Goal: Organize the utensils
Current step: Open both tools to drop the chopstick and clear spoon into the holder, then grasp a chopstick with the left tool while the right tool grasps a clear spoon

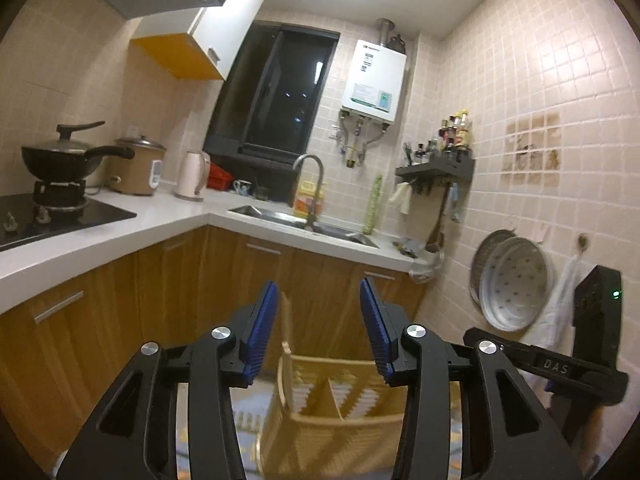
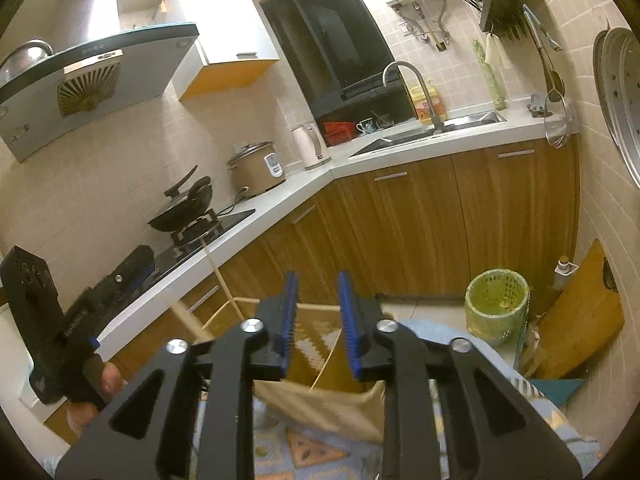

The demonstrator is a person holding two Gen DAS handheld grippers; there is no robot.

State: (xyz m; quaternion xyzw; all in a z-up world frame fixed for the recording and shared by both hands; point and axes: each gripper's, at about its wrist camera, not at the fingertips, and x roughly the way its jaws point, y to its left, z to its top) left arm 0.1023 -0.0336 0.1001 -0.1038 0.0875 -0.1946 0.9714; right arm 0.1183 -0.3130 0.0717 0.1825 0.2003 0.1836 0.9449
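Observation:
A tan slotted utensil basket [image 1: 340, 412] with an inner divider stands low in front of me, also in the right wrist view [image 2: 332, 404]. A wooden utensil [image 1: 286, 344] leans up out of its left side; two wooden sticks [image 2: 218, 280] show in the right wrist view. My left gripper [image 1: 319, 312] is open above the basket and holds nothing. My right gripper [image 2: 317, 300] is open above the basket and holds nothing. The right gripper's body [image 1: 560, 364] shows at the right of the left wrist view, the left gripper's body [image 2: 80, 312] at the left of the right wrist view.
A white L-shaped counter [image 1: 160, 220] carries a wok on a stove [image 1: 64, 160], a rice cooker [image 1: 138, 168], a kettle [image 1: 192, 176] and a sink [image 1: 304, 220]. Wooden cabinets [image 2: 420, 220] stand below. A green mesh bin [image 2: 496, 304] and a wooden board [image 2: 580, 316] are on the floor at right.

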